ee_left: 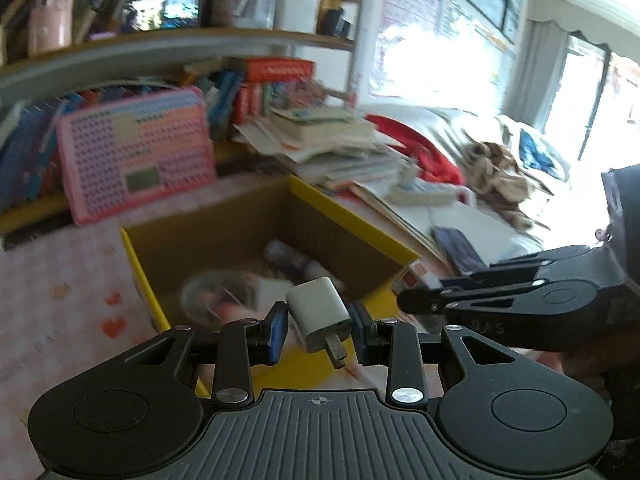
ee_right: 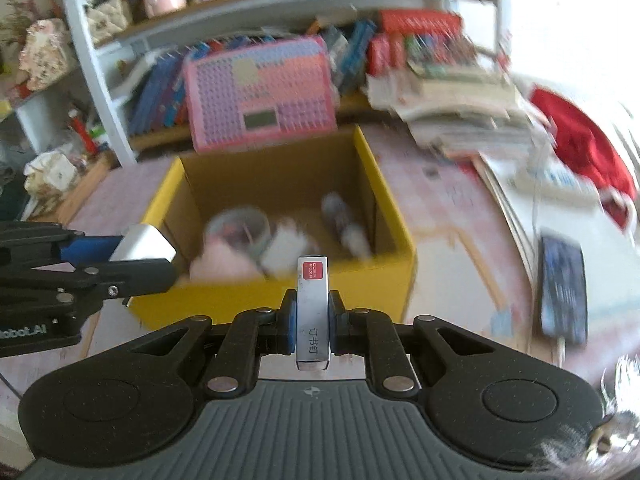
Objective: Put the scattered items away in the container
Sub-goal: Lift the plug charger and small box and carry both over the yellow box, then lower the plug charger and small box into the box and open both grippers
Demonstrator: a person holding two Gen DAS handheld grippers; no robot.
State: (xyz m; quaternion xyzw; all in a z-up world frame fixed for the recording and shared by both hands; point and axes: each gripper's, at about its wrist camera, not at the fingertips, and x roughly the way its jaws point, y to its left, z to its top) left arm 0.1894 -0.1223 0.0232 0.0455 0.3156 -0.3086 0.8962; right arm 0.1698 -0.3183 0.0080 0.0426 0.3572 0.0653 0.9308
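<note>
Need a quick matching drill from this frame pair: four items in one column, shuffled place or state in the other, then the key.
Items
1. white charger plug
2. staple box
3. dark phone
4. pink keyboard toy

Places
A. lying flat on the table, right of the yellow box
B. clamped in the right hand-held gripper
C. propped upright behind the yellow box, against the books
D. between the fingers of the left hand-held gripper

Pairs: 1-D, 2-B, 3-A, 4-C
</note>
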